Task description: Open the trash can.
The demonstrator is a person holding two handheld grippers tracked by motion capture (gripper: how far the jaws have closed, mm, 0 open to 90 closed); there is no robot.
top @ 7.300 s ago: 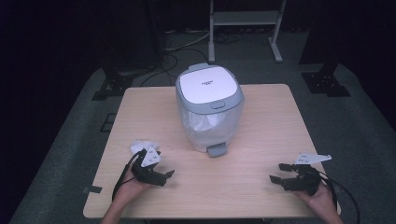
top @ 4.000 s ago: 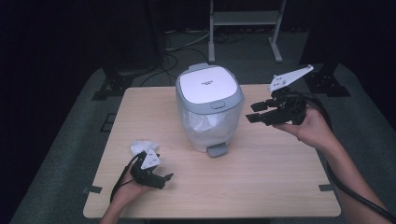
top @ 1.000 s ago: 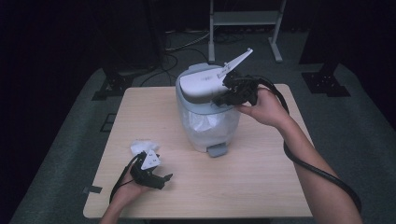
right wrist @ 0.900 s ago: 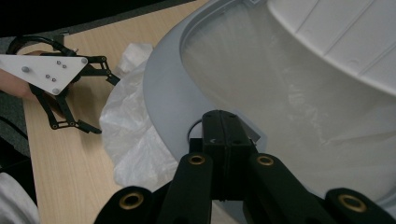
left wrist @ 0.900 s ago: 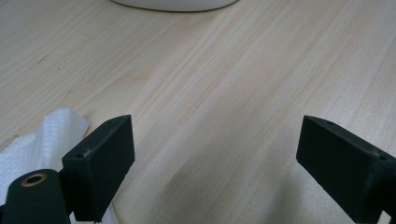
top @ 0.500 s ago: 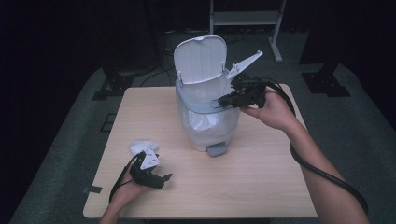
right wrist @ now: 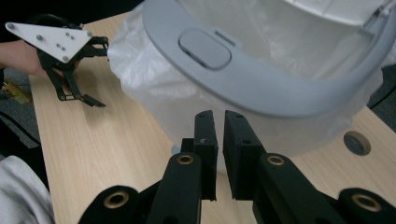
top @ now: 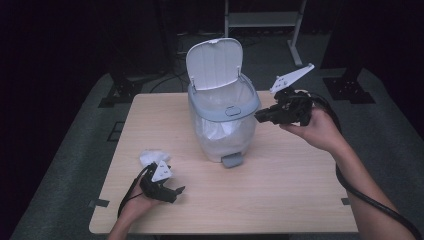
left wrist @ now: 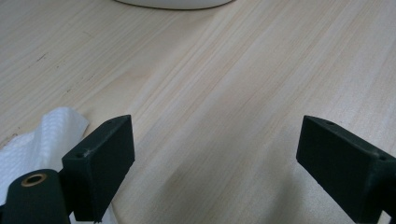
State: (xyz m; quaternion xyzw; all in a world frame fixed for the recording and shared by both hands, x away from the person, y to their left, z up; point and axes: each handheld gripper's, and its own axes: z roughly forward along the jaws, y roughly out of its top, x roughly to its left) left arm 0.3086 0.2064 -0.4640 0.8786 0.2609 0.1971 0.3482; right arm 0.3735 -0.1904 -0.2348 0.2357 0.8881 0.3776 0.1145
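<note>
A grey pedal bin (top: 223,120) stands at the middle of the wooden bench (top: 300,175), a little toward the far edge. Its white lid (top: 214,63) is swung up and tilted back on the rear hinge, so the mouth is uncovered and a translucent plastic liner (top: 220,135) shows inside and through the wall. A small foot pedal (top: 233,160) juts from the base on the near side, and a push button (right wrist: 204,48) sits in the front of the grey rim.

The right gripper (top: 265,116) hovers off the bench just beside the bin's right side, level with the rim and pointing at it, apart from it. In the right gripper view its jaws have a narrow slit between them with nothing in it; they have just been opening slightly. The grey three-cornered plate (top: 291,78) on top slants up to the right.

The left gripper (top: 176,192) rests low at the near left corner of the bench, well apart from the bin. Its jaws are spread wide, bare wood between them, as the left gripper view shows. A crumpled white paper tissue (top: 150,157) lies on the bench just behind it; in the left gripper view the tissue (left wrist: 32,140) sits beside the outer face of one jaw, and I cannot tell whether it touches.
</note>
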